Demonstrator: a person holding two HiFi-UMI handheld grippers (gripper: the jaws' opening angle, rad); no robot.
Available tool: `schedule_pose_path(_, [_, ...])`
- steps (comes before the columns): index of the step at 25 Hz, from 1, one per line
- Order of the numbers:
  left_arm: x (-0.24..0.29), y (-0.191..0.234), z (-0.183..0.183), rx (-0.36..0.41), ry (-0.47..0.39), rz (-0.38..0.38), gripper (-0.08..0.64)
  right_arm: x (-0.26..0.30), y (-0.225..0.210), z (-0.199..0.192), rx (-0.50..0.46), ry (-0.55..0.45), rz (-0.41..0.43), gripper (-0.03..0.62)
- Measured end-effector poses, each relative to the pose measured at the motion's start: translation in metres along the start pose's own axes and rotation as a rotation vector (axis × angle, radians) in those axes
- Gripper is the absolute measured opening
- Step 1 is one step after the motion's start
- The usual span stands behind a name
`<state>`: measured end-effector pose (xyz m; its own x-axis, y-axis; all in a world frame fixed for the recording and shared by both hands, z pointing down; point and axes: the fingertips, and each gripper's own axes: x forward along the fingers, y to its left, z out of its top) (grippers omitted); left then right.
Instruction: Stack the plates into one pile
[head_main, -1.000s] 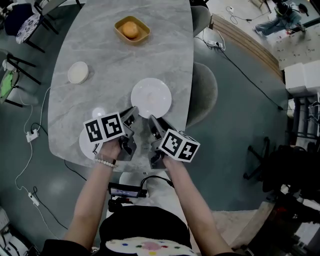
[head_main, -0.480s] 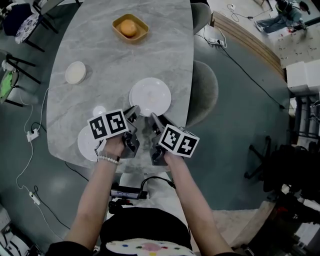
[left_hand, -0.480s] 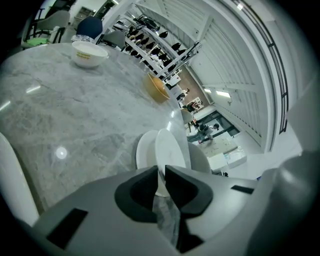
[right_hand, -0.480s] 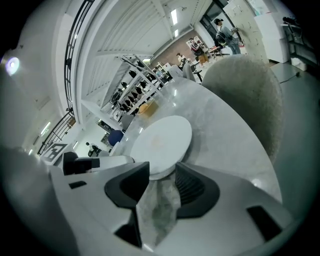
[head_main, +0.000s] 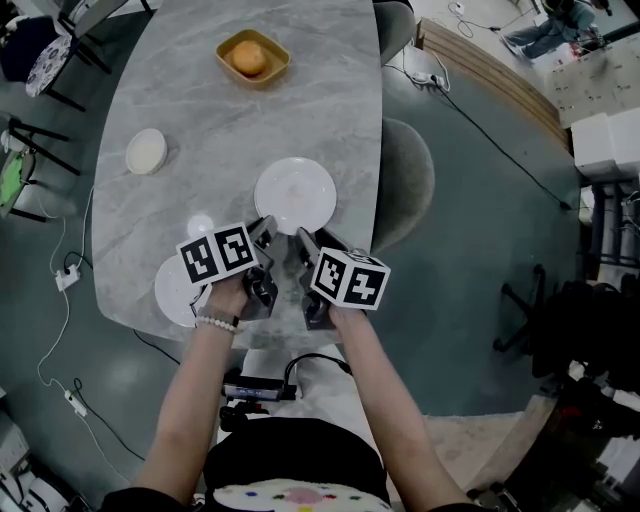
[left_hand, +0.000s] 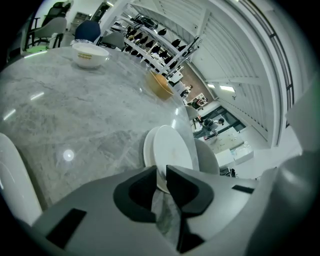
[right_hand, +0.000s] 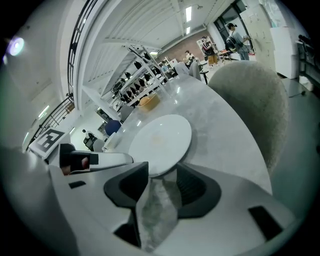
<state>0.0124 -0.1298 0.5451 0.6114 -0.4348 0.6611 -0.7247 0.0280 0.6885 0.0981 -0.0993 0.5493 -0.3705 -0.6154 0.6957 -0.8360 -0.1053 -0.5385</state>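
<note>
Head view: left gripper (head_main: 264, 227) narrow, right gripper (head_main: 301, 237) wide, jaws just opening astride plate (head_main: 295, 188) rim.

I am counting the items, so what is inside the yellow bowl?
One round orange thing lies in the yellow bowl. The bowl's floor under it is covered, so anything beneath cannot be seen.

Forearms uncovered. Bracelet (head_main: 212, 323) of small pale beads on the left wrist. Dark top (head_main: 290, 450) with a white patch (head_main: 300, 494) dotted in several colours at the frame's bottom edge. Left gripper (head_main: 264, 226) and right gripper (head_main: 302, 238): pale grey moulded shells, smooth and rounded, with black pads lining the jaws. Each carries a cube, left cube (head_main: 217, 255) and right cube (head_main: 349, 278), with white faces and black square markers.
</note>
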Motion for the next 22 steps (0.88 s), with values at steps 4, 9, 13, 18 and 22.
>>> schedule_pose_path(4, [-0.001,0.0,0.0,0.012,0.004,-0.005,0.081,0.001,0.001,0.002,-0.031,0.0,-0.008,0.187])
schedule_pose_path(9, [-0.005,-0.008,0.002,0.029,-0.001,-0.046,0.163,-0.002,-0.002,0.007,-0.014,-0.021,-0.001,0.195])
schedule_pose_path(13, [-0.009,-0.013,0.005,0.054,-0.014,-0.058,0.184,-0.009,-0.005,0.011,0.002,-0.055,0.013,0.198])
schedule_pose_path(18, [-0.028,-0.022,0.015,0.073,-0.083,-0.074,0.186,-0.028,0.001,0.017,-0.027,-0.085,0.046,0.198])
schedule_pose_path(22, [-0.052,-0.025,0.026,0.107,-0.141,-0.072,0.184,-0.043,0.015,0.025,-0.092,-0.112,0.093,0.195])
